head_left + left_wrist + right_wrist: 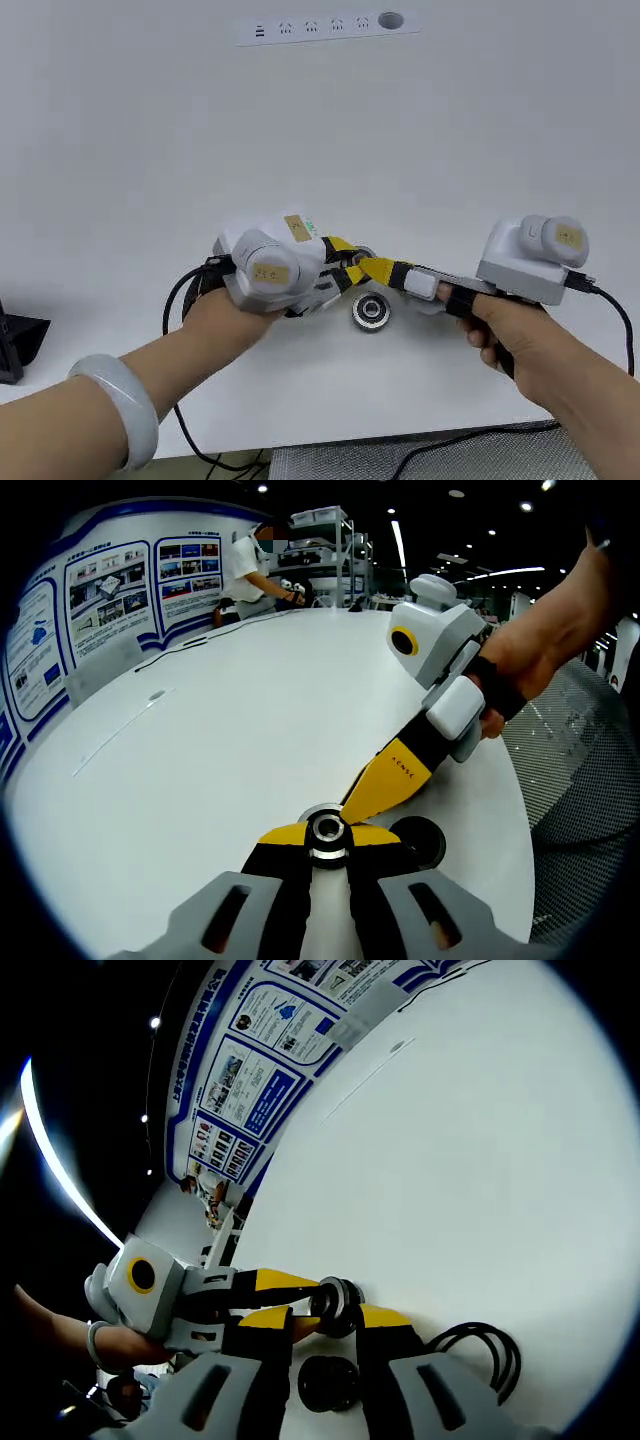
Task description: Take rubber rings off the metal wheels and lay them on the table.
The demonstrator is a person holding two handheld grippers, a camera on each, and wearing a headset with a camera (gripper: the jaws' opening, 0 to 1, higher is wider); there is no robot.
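A small metal wheel point(327, 830) with a black rubber ring is held above the white table point(300, 150), and both grippers meet on it. My left gripper point(328, 836) is shut on it from its own side. My right gripper point(330, 1318) comes in from the right and its yellow jaws close on the wheel's point(335, 1304) rim. In the head view the left gripper point(350, 263) and right gripper point(369, 267) join tips at the table's middle. A second wheel point(371, 311) with a black ring lies flat on the table just below them, second wheel point(418, 842), second wheel point(328, 1382).
A white power strip point(328, 26) lies at the table's far side. Black cable point(178, 300) loops behind the left hand, and black cable point(482, 1345) lies coiled on the table. A dark object point(15, 345) sits at the left edge. The table's front edge runs close under my arms.
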